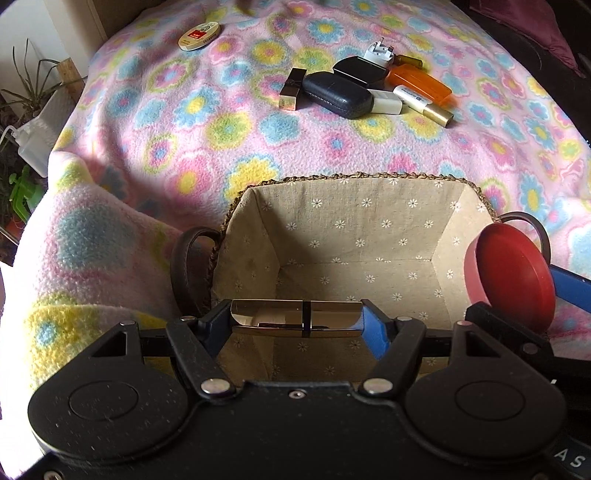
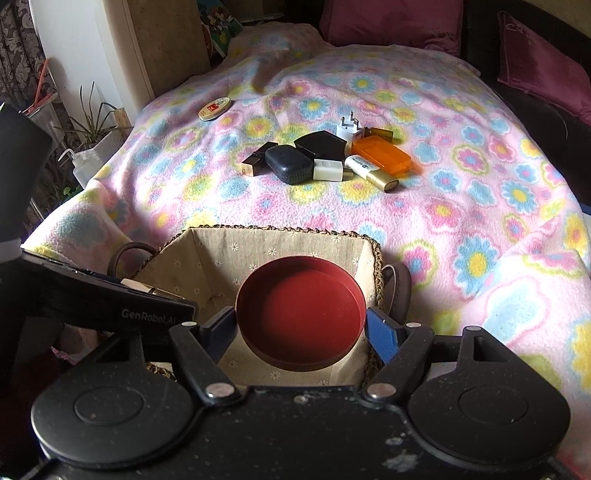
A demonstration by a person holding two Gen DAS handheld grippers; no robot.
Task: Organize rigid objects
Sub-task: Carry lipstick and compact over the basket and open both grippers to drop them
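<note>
My left gripper [image 1: 297, 321] is shut on a shiny gold rectangular case [image 1: 295, 318], held crosswise over the open cloth-lined basket [image 1: 354, 184]. My right gripper [image 2: 301, 328] is shut on a round red lid [image 2: 301, 314], open side towards the camera, above the same basket [image 2: 288, 232]. The red lid also shows at the right of the left wrist view [image 1: 513, 273]. The left gripper body shows at the left of the right wrist view [image 2: 110, 299]. A pile of small objects lies on the blanket beyond: a dark case [image 1: 338, 95], an orange box [image 1: 419, 82], a gold tube [image 1: 437, 113].
A flowered fleece blanket [image 1: 221, 129] covers the surface. A round tin [image 1: 198, 36] lies apart at the far left. A white plug [image 2: 349, 127] and a black box [image 2: 321, 144] are in the pile. Plants and a white bottle [image 2: 83, 166] stand off the left edge. Maroon cushions [image 2: 391, 22] sit behind.
</note>
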